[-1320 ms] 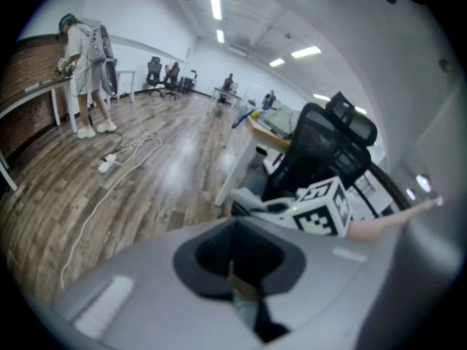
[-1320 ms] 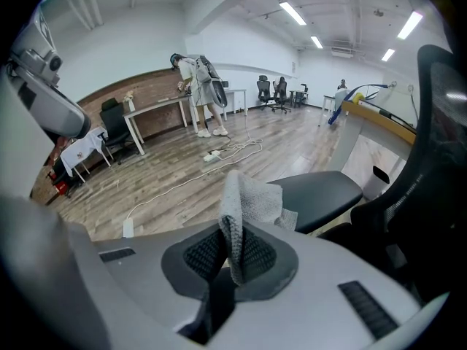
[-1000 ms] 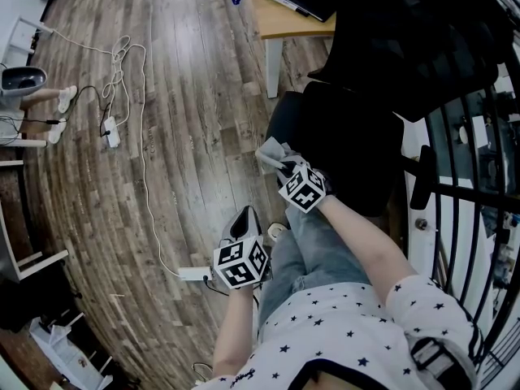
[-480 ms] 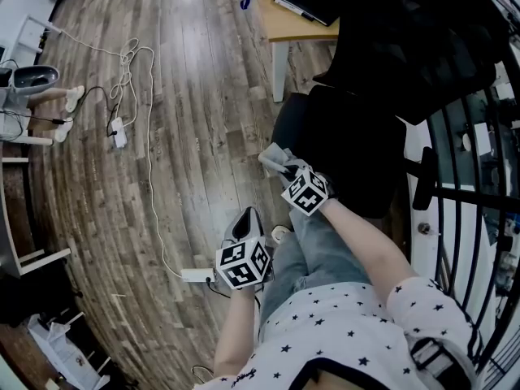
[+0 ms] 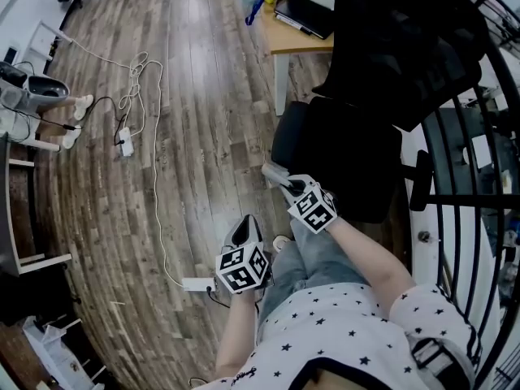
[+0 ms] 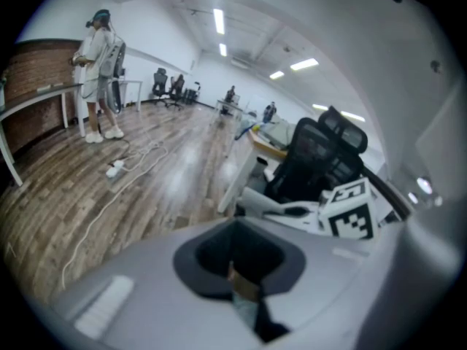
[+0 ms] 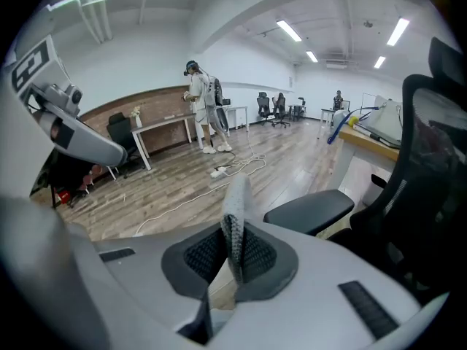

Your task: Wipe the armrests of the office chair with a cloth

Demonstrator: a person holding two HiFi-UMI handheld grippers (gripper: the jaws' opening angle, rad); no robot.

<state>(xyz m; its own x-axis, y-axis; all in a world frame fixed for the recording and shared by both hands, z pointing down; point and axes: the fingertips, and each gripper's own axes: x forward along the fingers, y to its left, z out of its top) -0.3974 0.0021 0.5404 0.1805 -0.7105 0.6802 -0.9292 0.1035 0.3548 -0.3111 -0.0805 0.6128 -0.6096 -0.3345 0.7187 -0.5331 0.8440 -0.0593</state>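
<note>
A black office chair (image 5: pixel 349 136) stands to my right, also in the left gripper view (image 6: pixel 314 159). One padded armrest (image 7: pixel 310 210) lies just beyond my right jaws; the other armrest (image 5: pixel 421 177) sits on the chair's far side. My right gripper (image 5: pixel 286 184) is shut on a grey cloth (image 5: pixel 275 172), which stands up as a fold (image 7: pixel 235 228) between the pads, a little short of the near armrest. My left gripper (image 5: pixel 246 227) hangs lower, over the floor beside my leg, its jaws together with nothing in them (image 6: pixel 241 268).
A wooden desk (image 5: pixel 296 31) with a dark laptop stands behind the chair. A white cable and power strip (image 5: pixel 124 136) trail across the wood floor. Black metal railing (image 5: pixel 471 226) runs along the right. A person (image 6: pixel 98 49) stands far off to the left.
The head view has shifted a little. My right gripper with the cloth has drawn slightly toward me beside the chair seat. The left gripper has barely moved.
</note>
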